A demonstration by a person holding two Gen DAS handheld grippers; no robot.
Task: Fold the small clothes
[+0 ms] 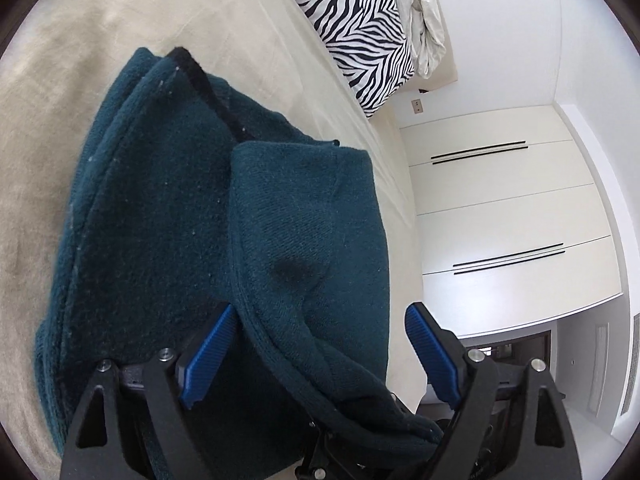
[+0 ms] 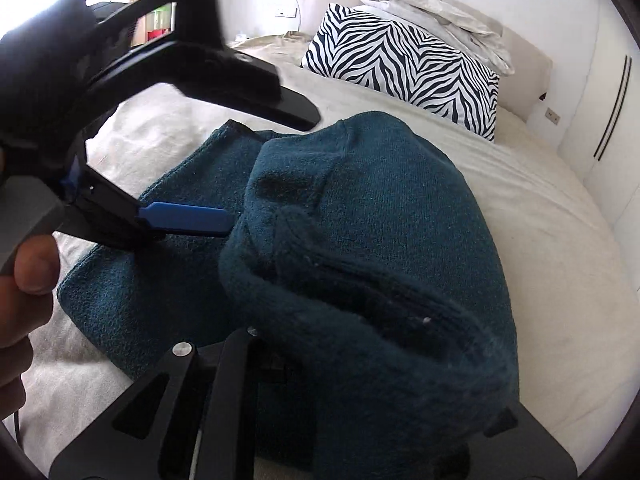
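Note:
A dark teal fleece garment [image 1: 160, 208] lies partly folded on the beige bed [image 1: 60, 80]. A fold of it [image 1: 304, 240] drapes up between the blue pads of my left gripper [image 1: 320, 356], whose jaws stand wide apart around the cloth. In the right wrist view the same garment [image 2: 360, 240] covers my right gripper; its fingertips are hidden under the cloth. The left gripper [image 2: 192, 218] shows at the left of that view, with a blue pad next to the lifted fold and a hand behind it.
A zebra-striped pillow [image 2: 404, 68] and a crumpled white duvet [image 2: 432, 12] lie at the head of the bed. White wardrobe doors [image 1: 500, 208] stand beside the bed. Bare beige sheet [image 2: 560, 240] lies to the right of the garment.

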